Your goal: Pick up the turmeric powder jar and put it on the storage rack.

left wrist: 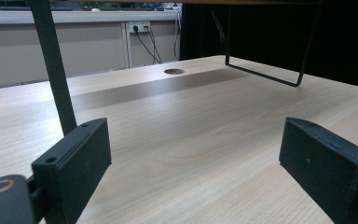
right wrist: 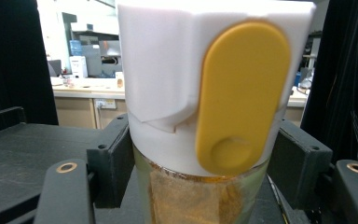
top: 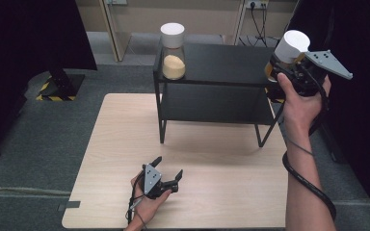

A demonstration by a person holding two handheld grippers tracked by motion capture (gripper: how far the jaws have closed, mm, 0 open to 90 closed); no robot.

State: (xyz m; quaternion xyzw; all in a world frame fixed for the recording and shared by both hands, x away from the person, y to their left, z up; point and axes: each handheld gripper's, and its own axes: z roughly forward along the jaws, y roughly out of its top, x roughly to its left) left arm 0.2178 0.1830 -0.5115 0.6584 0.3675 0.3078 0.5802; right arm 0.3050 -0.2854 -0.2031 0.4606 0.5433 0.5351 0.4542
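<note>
Left gripper: rests low on the wooden table near its front edge, left of the middle, in the person's left hand; jaws spread wide, nothing between them, nothing touched by the pads.
Left gripper view: its two black jaws stand far apart over bare wood grain; beyond them a round hole in the tabletop and a thin black leg of the shelf (neither detail is legible from above).
Black shelf: a two-level metal rack standing on the far half of the table, its feet near the far edge.
Far jar: glass with a white cap and pale yellow powder, upright at the left front corner of the shelf's top level, well apart from both grippers.
Right gripper: held up in the right hand by the right end of the shelf's top level, jaws clamped on the held jar.
Right gripper view: the pads press the held jar from both sides just under its white cap; a yellow flip tab on the cap and orange-brown powder behind the glass (the high view gives little beyond the white cap); the shelf top lies dark behind and below.
Contact below: whether the jar's base touches the shelf cannot be told.
</note>
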